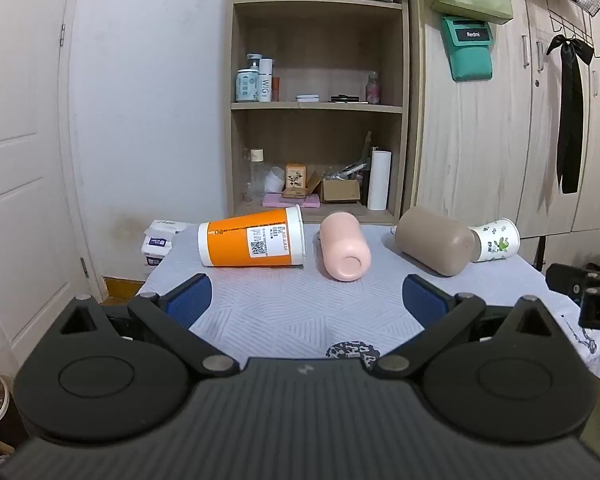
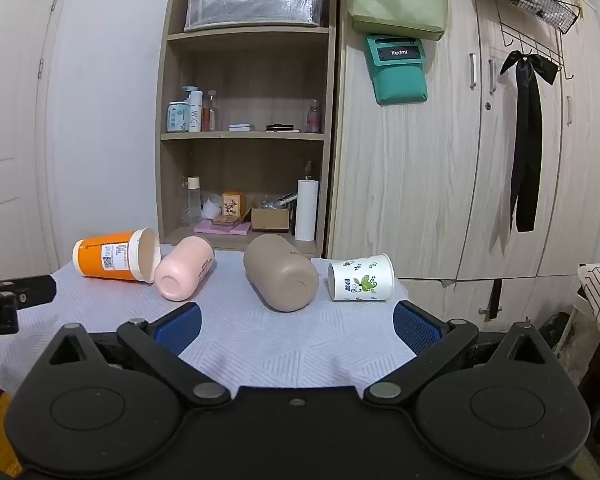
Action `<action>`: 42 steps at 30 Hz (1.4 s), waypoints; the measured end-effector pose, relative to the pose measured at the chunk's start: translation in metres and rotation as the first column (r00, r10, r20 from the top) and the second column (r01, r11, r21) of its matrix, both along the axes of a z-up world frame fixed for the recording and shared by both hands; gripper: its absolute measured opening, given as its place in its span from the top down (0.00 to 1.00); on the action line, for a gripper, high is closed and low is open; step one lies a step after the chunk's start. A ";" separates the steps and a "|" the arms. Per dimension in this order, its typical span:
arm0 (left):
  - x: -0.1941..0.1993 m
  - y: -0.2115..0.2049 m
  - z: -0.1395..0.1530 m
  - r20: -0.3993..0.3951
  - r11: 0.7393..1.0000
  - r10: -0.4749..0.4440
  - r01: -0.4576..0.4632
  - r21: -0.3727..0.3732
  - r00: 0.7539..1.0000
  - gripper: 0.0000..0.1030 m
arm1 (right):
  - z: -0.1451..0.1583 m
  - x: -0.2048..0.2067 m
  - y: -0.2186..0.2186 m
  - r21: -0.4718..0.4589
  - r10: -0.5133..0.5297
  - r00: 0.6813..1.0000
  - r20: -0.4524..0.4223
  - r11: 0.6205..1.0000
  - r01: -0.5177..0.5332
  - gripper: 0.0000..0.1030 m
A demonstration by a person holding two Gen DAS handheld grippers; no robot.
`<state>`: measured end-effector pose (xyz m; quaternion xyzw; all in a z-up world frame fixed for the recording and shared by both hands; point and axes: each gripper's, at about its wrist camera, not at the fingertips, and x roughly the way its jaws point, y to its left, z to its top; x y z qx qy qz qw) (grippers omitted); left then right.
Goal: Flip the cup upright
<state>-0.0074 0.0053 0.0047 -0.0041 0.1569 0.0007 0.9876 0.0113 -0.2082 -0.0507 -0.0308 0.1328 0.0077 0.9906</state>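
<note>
Several cups lie on their sides in a row on the table: an orange paper cup, a pink cup, a taupe cup and a white cup with green leaf print. My left gripper is open and empty, low over the table in front of the orange and pink cups. My right gripper is open and empty, in front of the taupe and white cups.
The table wears a pale blue-grey cloth. A wooden shelf unit with bottles and boxes stands right behind it, wardrobe doors to its right. The other gripper's body shows at each view's edge.
</note>
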 end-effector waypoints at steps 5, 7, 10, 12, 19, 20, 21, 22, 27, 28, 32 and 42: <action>0.000 -0.001 -0.001 -0.008 1.000 0.002 -0.002 0.002 1.000 0.00 | 0.003 0.001 0.000 -0.007 -0.004 1.000 -0.010 1.000 0.004 0.00; 0.002 -0.001 -0.002 -0.013 1.000 0.009 -0.009 0.000 1.000 0.00 | 0.002 0.000 0.000 -0.006 -0.006 1.000 -0.010 1.000 0.006 0.00; 0.002 0.000 -0.002 -0.011 1.000 0.014 -0.014 -0.001 1.000 0.00 | 0.003 -0.002 0.000 -0.015 -0.005 1.000 -0.010 1.000 0.005 0.00; 0.002 0.000 -0.002 -0.011 1.000 0.014 -0.015 -0.002 1.000 0.00 | 0.003 -0.002 0.000 -0.017 -0.004 1.000 -0.011 1.000 0.004 0.00; -0.001 0.001 -0.004 0.006 1.000 0.021 -0.021 0.005 1.000 0.00 | 0.003 -0.002 0.001 -0.020 -0.003 1.000 -0.009 1.000 0.003 0.00; -0.001 0.002 -0.004 0.005 1.000 0.020 -0.020 0.003 1.000 0.00 | 0.003 -0.002 0.001 -0.020 -0.004 1.000 -0.007 1.000 0.004 0.00; -0.001 0.002 -0.005 0.004 1.000 0.021 -0.021 0.004 1.000 0.00 | 0.003 -0.002 0.001 -0.020 -0.005 1.000 -0.006 1.000 0.005 0.00; -0.001 0.002 -0.005 0.002 1.000 0.023 -0.023 0.004 1.000 0.00 | 0.003 -0.002 0.000 -0.020 -0.005 1.000 -0.005 1.000 0.005 0.00; 0.000 0.002 -0.007 -0.007 1.000 0.031 -0.031 0.005 0.999 0.00 | 0.005 -0.002 0.000 -0.024 -0.014 1.000 -0.003 1.000 0.014 0.00; 0.000 0.002 -0.007 -0.007 0.999 0.032 -0.032 0.006 0.999 0.00 | 0.005 -0.002 0.000 -0.024 -0.016 1.000 -0.004 1.000 0.016 0.00; 0.000 0.003 -0.007 -0.003 0.999 0.032 -0.032 0.010 0.999 0.00 | 0.006 -0.003 -0.002 -0.022 -0.024 1.000 0.002 0.999 0.024 0.00; -0.003 0.003 -0.007 0.008 1.000 0.024 -0.024 0.013 1.000 0.00 | 0.008 -0.005 -0.003 -0.019 -0.025 1.000 0.011 0.999 0.026 0.00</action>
